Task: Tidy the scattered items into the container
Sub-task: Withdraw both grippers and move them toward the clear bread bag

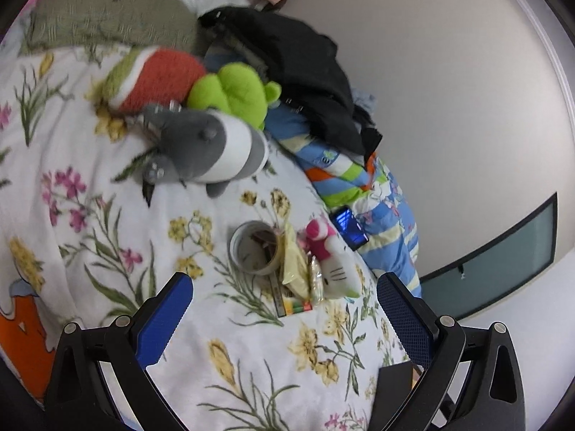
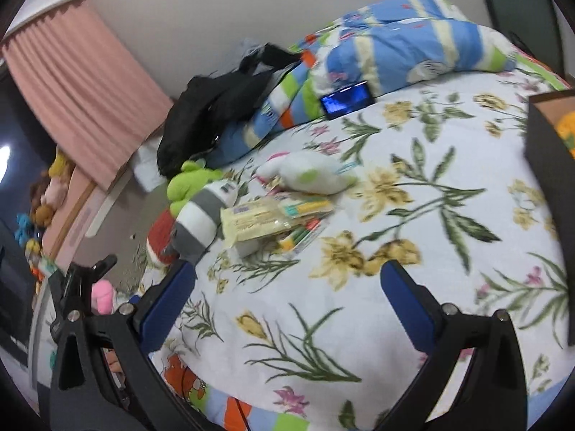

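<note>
Scattered items lie on a floral bedspread (image 1: 107, 215). A tape roll (image 1: 254, 248), a yellow packet (image 1: 295, 265), a marker pack (image 1: 293, 305) and a white-and-pink cat plush (image 1: 332, 260) lie just ahead of my open, empty left gripper (image 1: 285, 314). A grey striped plush (image 1: 208, 151), a green plush (image 1: 233, 93) and a red-and-green plush (image 1: 154, 79) lie farther off. In the right wrist view my open, empty right gripper (image 2: 287, 291) hovers over the bed, short of the packet (image 2: 258, 221), markers (image 2: 302, 233), cat plush (image 2: 309, 177) and grey plush (image 2: 201, 219). A dark box (image 2: 550, 165) stands at the right edge.
A blue striped quilt (image 1: 359, 186) and black clothing (image 1: 305, 72) are piled by the wall. A lit phone (image 1: 350, 228) leans on the quilt and also shows in the right wrist view (image 2: 346, 98). A pink curtain (image 2: 72, 86) hangs at the left.
</note>
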The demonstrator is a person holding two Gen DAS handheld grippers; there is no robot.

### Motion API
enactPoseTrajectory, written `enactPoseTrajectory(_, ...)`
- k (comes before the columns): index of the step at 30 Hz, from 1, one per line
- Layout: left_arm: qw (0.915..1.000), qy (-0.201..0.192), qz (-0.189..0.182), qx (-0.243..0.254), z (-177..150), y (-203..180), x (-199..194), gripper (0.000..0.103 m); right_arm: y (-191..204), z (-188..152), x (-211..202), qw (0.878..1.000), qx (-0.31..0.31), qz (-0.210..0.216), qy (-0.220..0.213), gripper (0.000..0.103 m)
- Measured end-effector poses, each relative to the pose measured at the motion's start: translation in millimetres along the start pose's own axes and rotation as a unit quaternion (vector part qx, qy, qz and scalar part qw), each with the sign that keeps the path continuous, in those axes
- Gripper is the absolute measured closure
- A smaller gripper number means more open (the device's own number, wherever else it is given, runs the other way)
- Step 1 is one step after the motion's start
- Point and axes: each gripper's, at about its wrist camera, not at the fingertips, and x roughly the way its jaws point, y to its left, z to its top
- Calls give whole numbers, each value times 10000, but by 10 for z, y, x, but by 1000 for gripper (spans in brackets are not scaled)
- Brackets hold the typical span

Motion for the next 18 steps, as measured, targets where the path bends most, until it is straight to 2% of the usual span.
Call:
enactPoseTrajectory(6, 9992, 284, -150, -228, -83, 176, 271, 1, 229, -108, 412, 9985, -371, 301, 252, 2)
enactPoseTrajectory(12, 9977, 576, -222, -275, -173, 228, 545, 1, 341, -143, 699, 9964, -710, 301, 348, 6)
enactPoseTrajectory(18, 9931, 1013, -506, -293, -288, 125, 893, 1, 393, -128, 888, 9926, -1202, 80, 145, 11)
